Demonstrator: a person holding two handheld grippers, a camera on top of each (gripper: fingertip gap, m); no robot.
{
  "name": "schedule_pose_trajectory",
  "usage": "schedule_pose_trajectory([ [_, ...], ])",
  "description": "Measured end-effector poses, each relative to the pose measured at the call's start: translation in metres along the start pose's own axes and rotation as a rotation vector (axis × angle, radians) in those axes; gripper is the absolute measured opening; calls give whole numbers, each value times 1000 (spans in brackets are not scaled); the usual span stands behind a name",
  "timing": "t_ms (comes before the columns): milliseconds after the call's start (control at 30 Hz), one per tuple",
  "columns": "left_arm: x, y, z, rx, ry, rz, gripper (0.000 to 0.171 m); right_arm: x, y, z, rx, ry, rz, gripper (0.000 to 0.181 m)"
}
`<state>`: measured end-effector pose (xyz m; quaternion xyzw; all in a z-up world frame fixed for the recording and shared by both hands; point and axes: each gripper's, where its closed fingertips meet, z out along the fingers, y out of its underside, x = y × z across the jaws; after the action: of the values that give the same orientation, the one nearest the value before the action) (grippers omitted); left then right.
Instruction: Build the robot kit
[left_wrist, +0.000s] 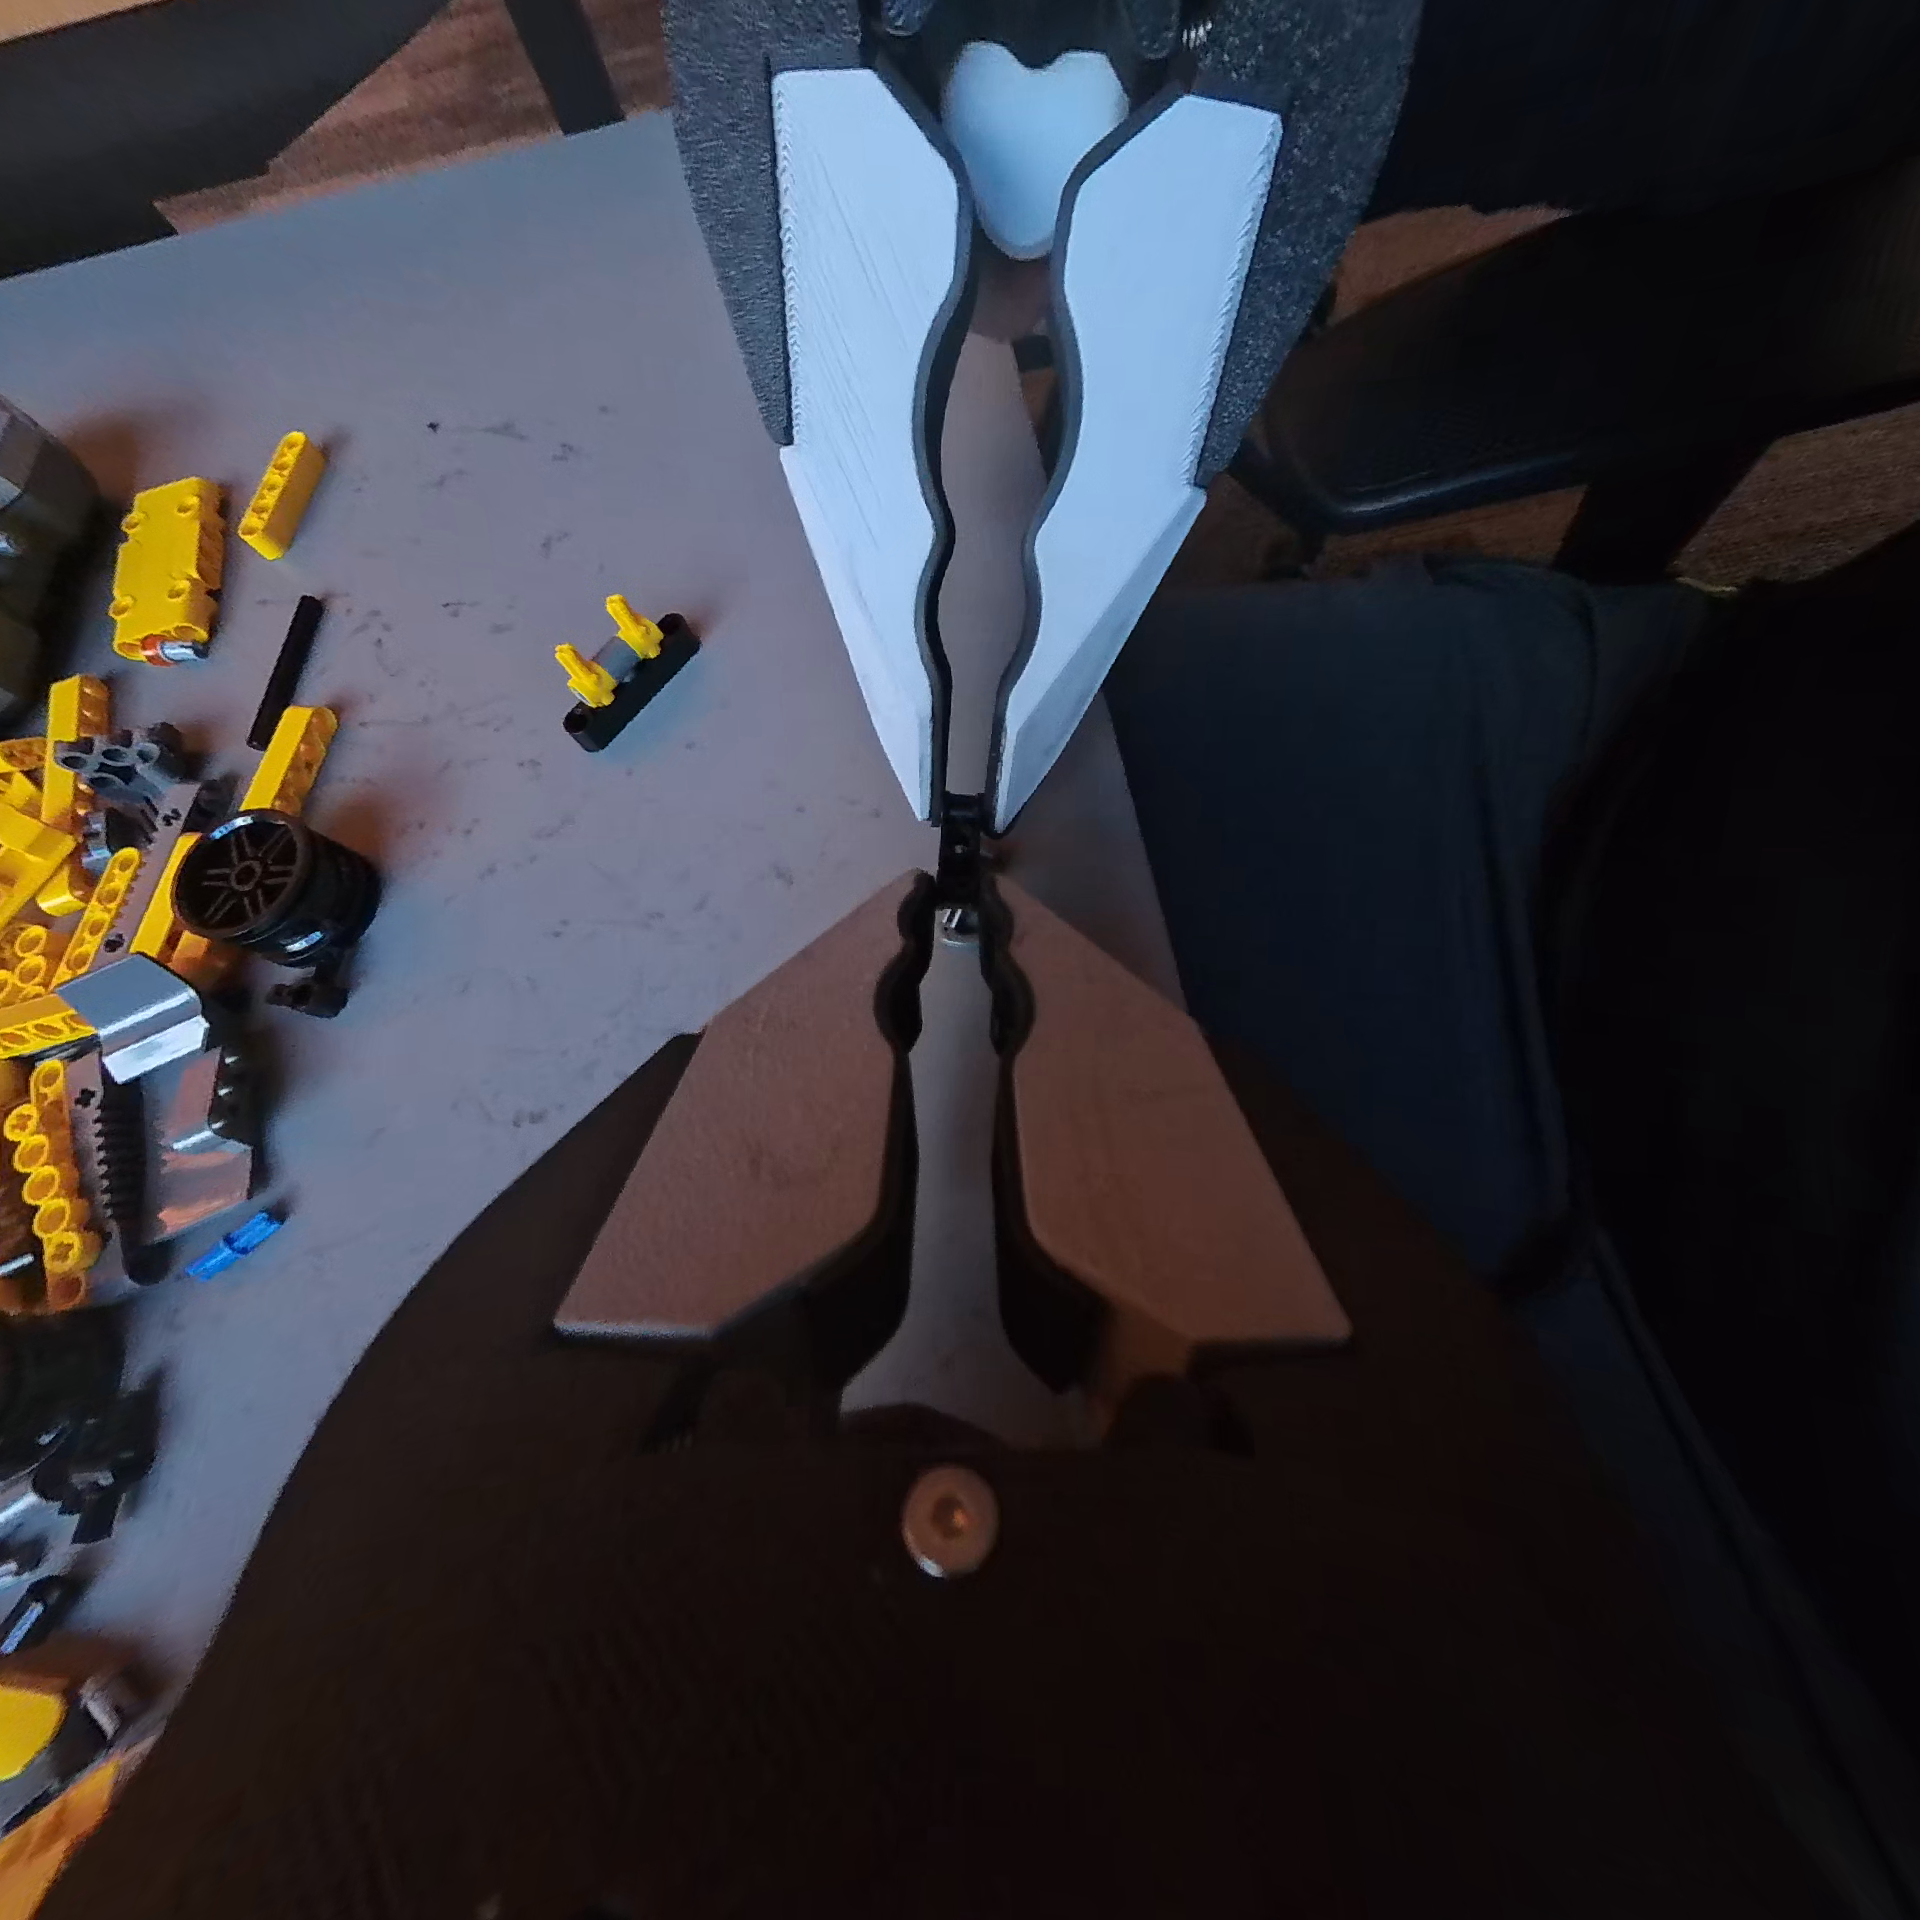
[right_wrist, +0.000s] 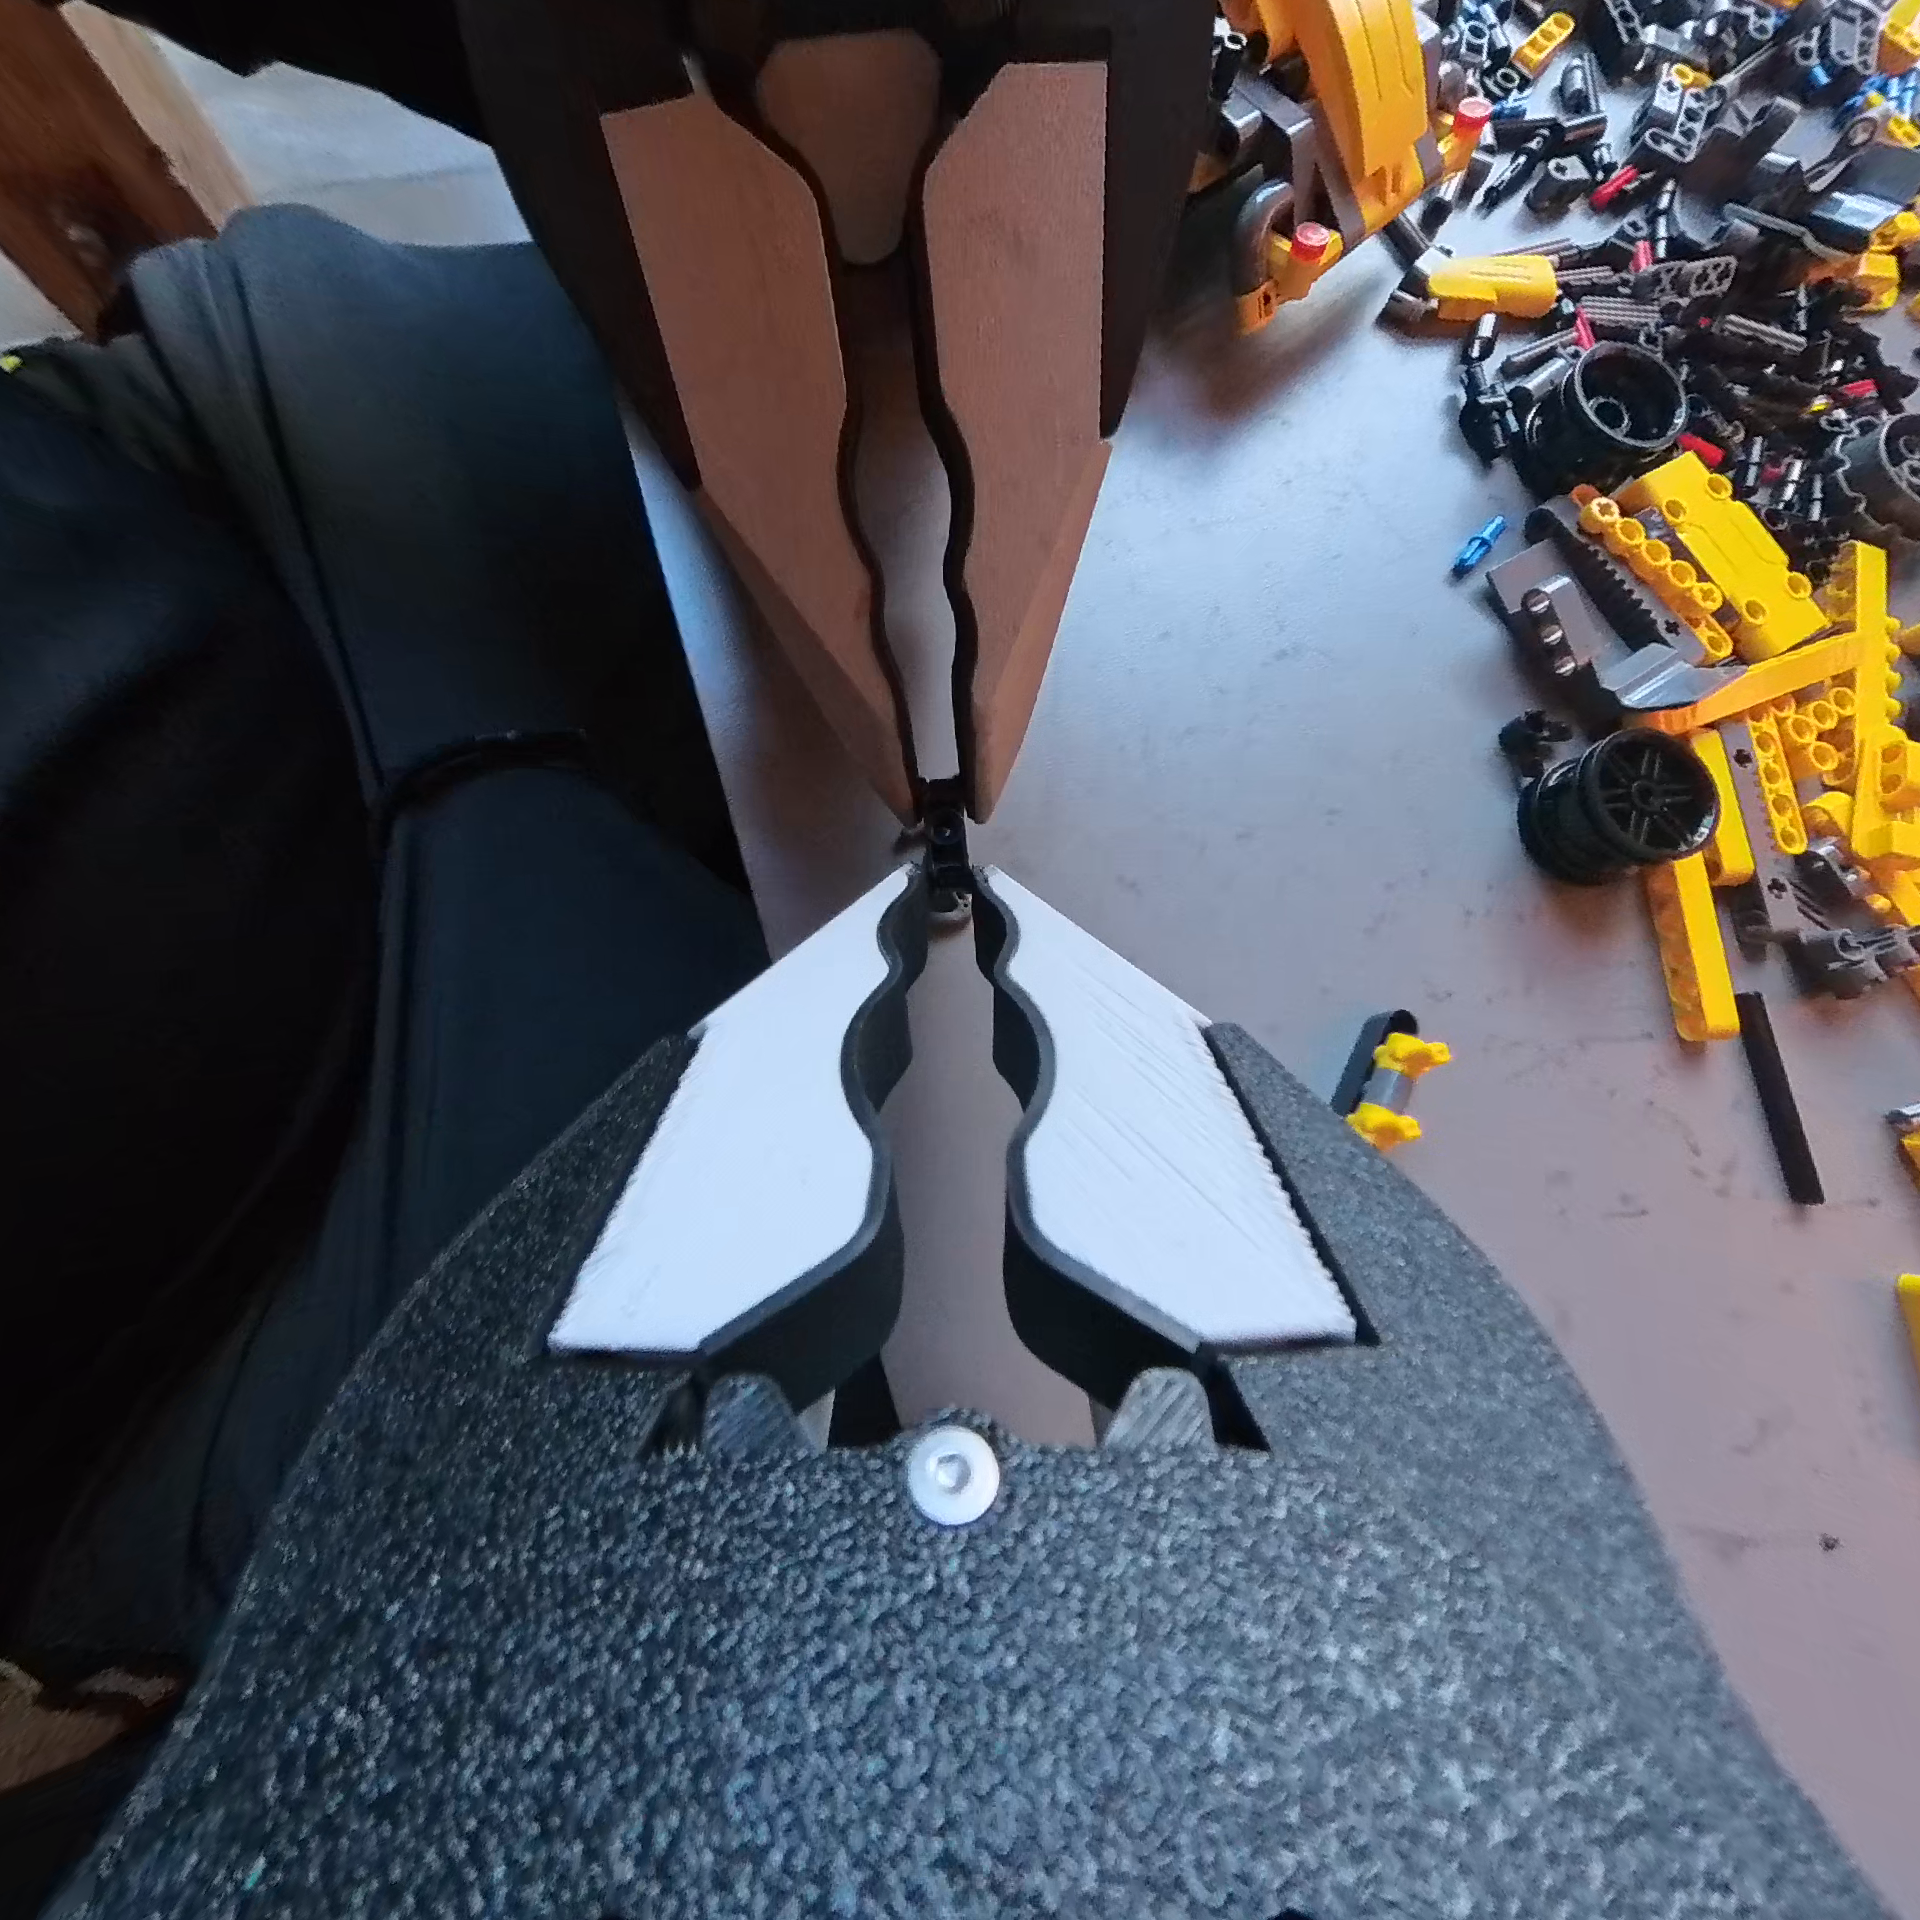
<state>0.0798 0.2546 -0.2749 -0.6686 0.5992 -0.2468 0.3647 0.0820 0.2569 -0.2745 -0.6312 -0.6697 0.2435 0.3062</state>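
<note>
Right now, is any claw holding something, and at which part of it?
Both hold one small black connector piece: the left claw pinches one end, the right claw the opposite end, tip to tip above the table edge.

Dim, warm-tinted light leaves the near foreground in deep shadow, with wide-angle bending and soft blur at edges.

At frame centre, the right claw (right_wrist: 943, 883) and left claw (right_wrist: 943, 800) pinch one small black connector piece (right_wrist: 943, 836) tip to tip; yellow bricks (right_wrist: 1745, 644) crowd the bench (right_wrist: 1299, 727) at right.

Black connector (left_wrist: 957, 847), white claw (right_wrist: 948, 883), yellow bricks (right_wrist: 1704, 582).
</note>
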Motion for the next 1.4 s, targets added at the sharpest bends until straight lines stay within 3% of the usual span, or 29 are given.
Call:
schedule_pose_trajectory([
  [967,-2,-1,1,-3,-10,-22,5,2,2,0,7,-75,33,7],
  [1400,-2,0,2,-10,-9,-43,4,3,3,0,-87,-50,-76,7],
])
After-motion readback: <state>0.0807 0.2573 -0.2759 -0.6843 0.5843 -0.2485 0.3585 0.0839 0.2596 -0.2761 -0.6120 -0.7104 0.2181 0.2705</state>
